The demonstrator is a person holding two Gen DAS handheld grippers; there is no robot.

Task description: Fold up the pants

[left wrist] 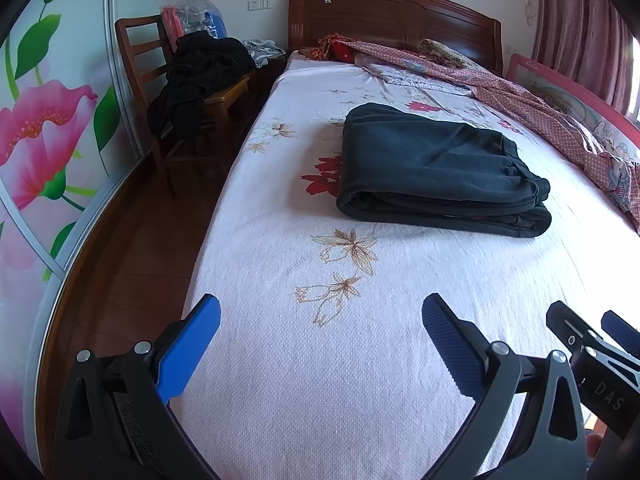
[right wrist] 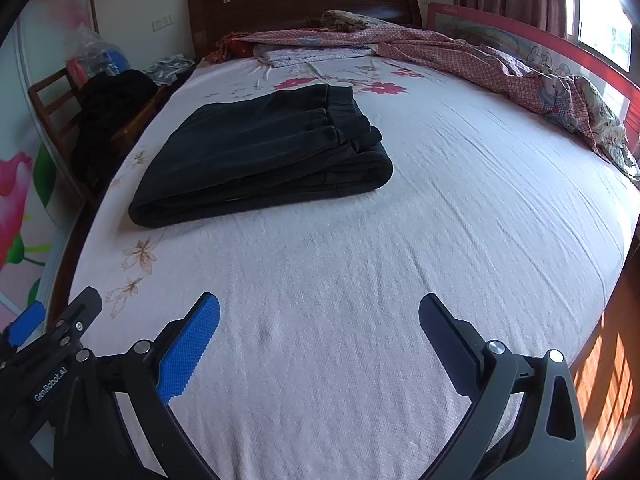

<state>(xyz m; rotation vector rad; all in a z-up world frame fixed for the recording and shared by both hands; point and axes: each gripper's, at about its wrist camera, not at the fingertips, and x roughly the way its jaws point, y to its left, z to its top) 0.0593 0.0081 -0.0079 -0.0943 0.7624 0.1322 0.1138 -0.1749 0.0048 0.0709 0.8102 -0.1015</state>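
Dark pants (left wrist: 436, 168) lie folded into a compact stack on the pale floral bed sheet (left wrist: 320, 360), the elastic waistband on the right side. They also show in the right wrist view (right wrist: 264, 156), left of centre. My left gripper (left wrist: 320, 312) is open and empty, well short of the pants, over bare sheet near the bed's left edge. My right gripper (right wrist: 319, 312) is open and empty, also short of the pants. The right gripper shows at the left wrist view's lower right (left wrist: 588, 328); the left gripper shows at the right wrist view's lower left (right wrist: 60, 320).
A crumpled pink quilt (right wrist: 500, 64) lies along the bed's far and right side by a pink guard rail (right wrist: 560, 48). A wooden headboard (left wrist: 392, 12) stands behind. A chair (left wrist: 160, 92) piled with dark clothes stands left of the bed on the wooden floor (left wrist: 132, 264).
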